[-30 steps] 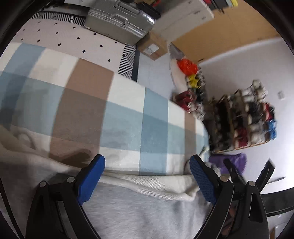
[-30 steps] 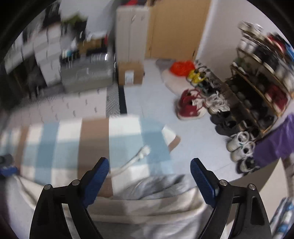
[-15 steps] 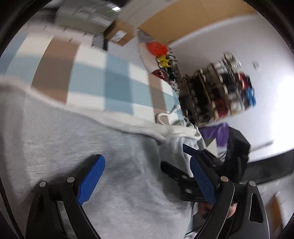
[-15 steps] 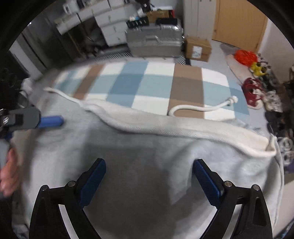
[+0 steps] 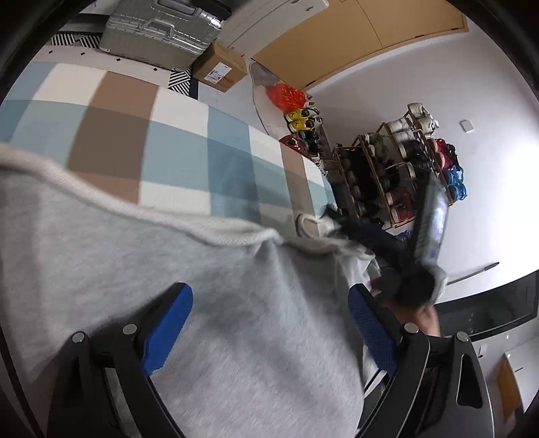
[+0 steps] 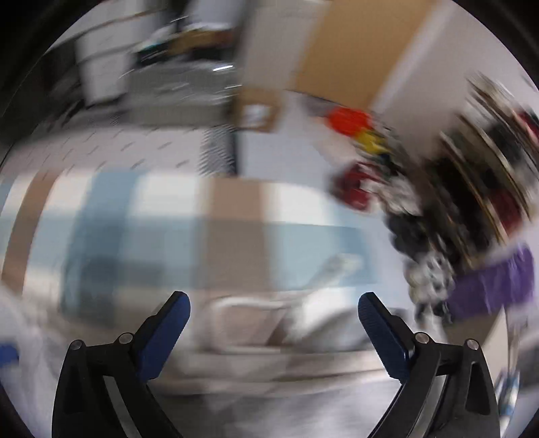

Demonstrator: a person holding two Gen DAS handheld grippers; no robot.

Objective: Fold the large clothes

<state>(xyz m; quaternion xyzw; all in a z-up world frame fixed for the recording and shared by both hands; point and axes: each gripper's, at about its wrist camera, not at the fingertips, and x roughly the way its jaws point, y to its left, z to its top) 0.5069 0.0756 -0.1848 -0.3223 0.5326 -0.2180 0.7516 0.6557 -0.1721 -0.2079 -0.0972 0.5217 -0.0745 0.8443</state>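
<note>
Left gripper [image 5: 269,323]: fingers wide apart, nothing held, over the grey sweatshirt [image 5: 141,269]. Sweatshirt lies on the near side of the checked blanket [image 5: 175,141], ribbed hem toward the far edge; bare checks beyond. Right gripper [image 6: 274,323]: fingers wide, empty; view motion-blurred.

A checked blanket [image 5: 175,148] in blue, brown and white covers the surface. Behind it on the floor stand a silver suitcase [image 5: 158,30] and a cardboard box [image 5: 219,67]. A shoe rack [image 5: 401,168] stands at the white wall, with an orange bag [image 5: 286,97], probably plastic, nearby.
</note>
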